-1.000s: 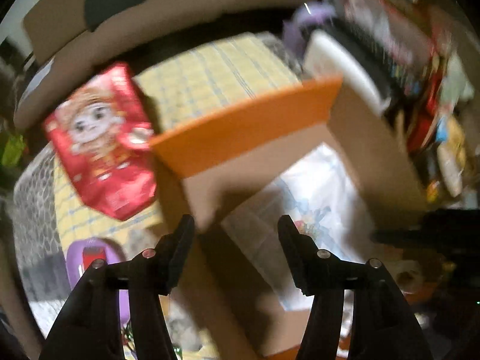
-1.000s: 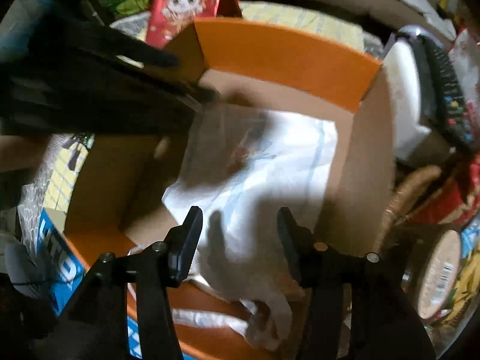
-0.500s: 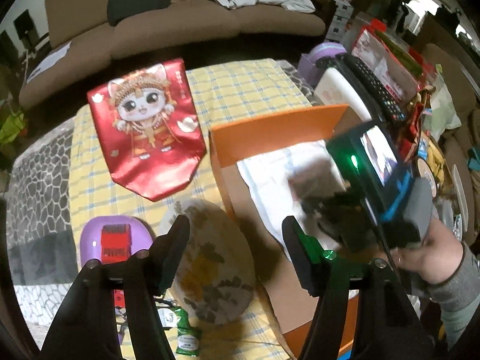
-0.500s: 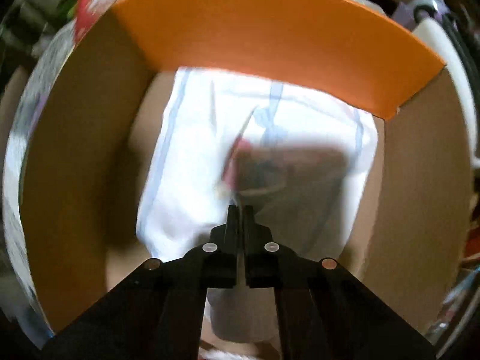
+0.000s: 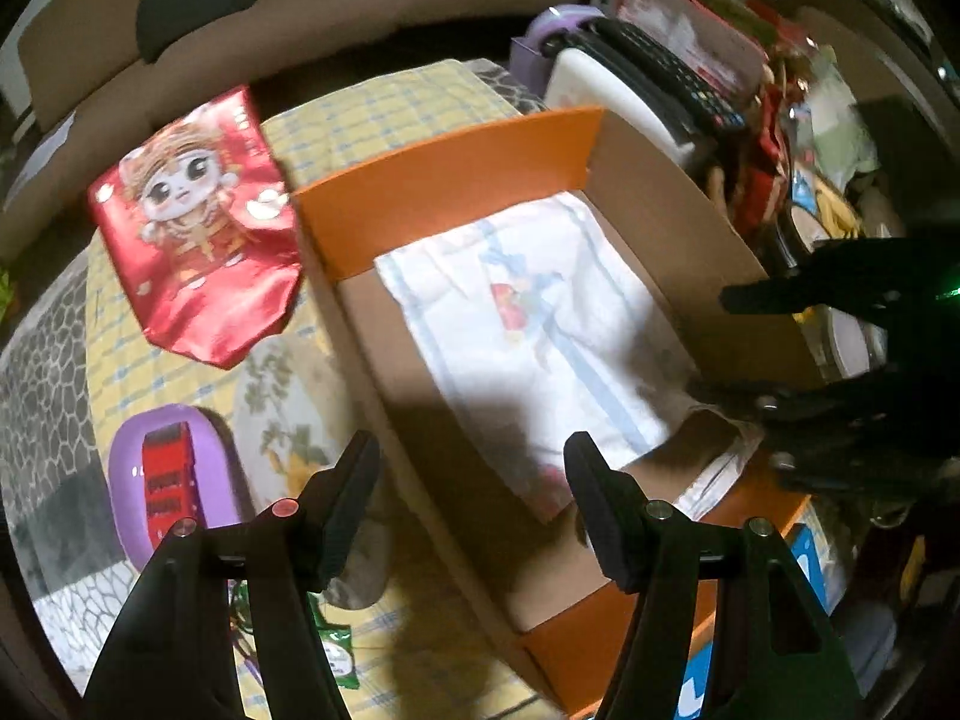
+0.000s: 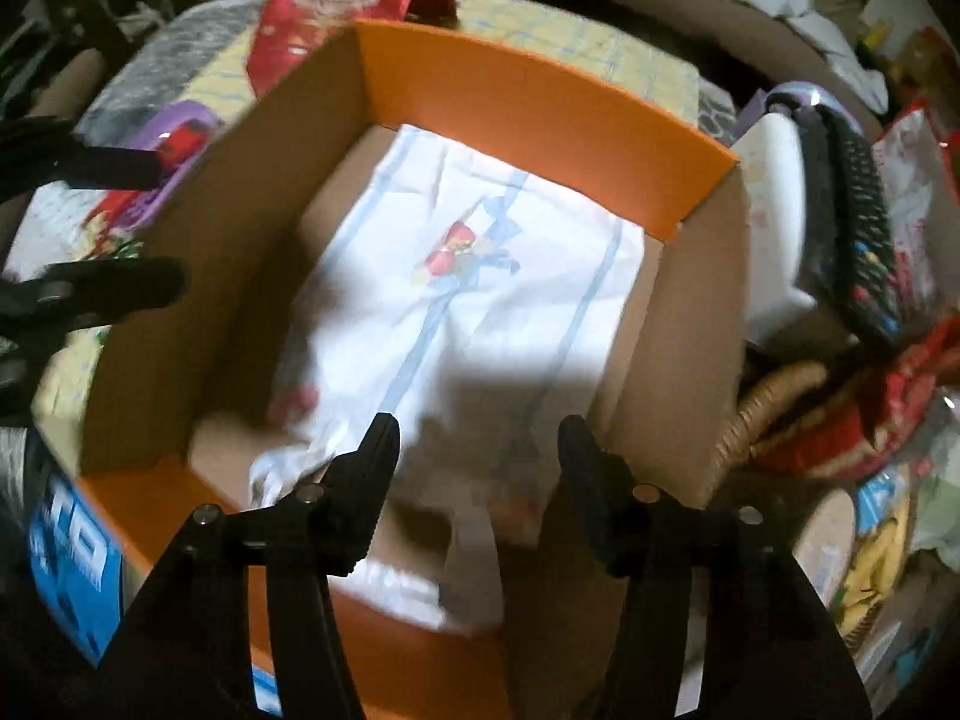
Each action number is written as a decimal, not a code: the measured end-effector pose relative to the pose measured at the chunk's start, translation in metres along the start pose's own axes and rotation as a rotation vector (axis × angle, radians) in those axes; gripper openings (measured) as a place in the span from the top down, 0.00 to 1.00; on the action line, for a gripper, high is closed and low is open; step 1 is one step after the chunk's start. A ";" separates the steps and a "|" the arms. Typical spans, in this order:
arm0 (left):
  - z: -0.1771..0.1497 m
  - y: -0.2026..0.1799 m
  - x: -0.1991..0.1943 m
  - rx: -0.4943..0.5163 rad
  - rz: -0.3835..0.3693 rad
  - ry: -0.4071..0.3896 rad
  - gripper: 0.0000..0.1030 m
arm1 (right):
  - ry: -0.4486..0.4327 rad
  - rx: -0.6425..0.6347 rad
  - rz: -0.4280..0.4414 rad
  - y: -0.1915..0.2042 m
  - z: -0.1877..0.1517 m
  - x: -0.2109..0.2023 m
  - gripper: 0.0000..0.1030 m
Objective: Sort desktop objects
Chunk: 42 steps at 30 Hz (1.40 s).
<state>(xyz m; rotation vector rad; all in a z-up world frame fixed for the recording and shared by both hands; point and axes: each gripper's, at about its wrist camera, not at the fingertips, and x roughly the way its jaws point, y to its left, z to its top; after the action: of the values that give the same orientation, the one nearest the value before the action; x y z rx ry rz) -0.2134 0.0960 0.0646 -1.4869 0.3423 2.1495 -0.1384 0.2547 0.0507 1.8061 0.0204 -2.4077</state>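
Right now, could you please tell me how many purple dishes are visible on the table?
1: the purple dish holding a red item sits left of the orange box. Others may be hidden.

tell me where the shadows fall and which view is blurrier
Left wrist view: a dark shadow crosses the near end of the white cloth in the cardboard box; edges fairly sharp. Right wrist view: a similar shadow on the cloth's near half, and the picture is softer, smeared by motion.

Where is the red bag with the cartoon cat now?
In the left wrist view, the red bag lies flat on the yellow checked cloth, left of the orange box, behind the purple tray.
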 end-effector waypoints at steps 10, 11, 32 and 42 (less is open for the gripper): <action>0.007 0.006 -0.006 -0.059 0.065 -0.003 0.32 | 0.234 -0.117 -0.104 0.034 0.013 0.095 0.68; 0.006 0.008 -0.008 -0.063 0.065 -0.002 0.32 | 0.236 -0.126 -0.107 0.036 0.010 0.097 0.68; -0.079 -0.006 -0.094 -0.205 0.061 -0.215 0.00 | -0.168 0.267 0.107 0.005 -0.037 -0.060 0.00; -0.091 0.013 -0.119 -0.199 0.109 -0.253 0.00 | -0.216 0.220 0.099 0.034 -0.032 -0.093 0.00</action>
<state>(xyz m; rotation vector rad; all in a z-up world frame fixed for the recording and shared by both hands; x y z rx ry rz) -0.1141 0.0112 0.1400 -1.3016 0.1250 2.4860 -0.0786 0.2332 0.1334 1.5706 -0.3596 -2.6040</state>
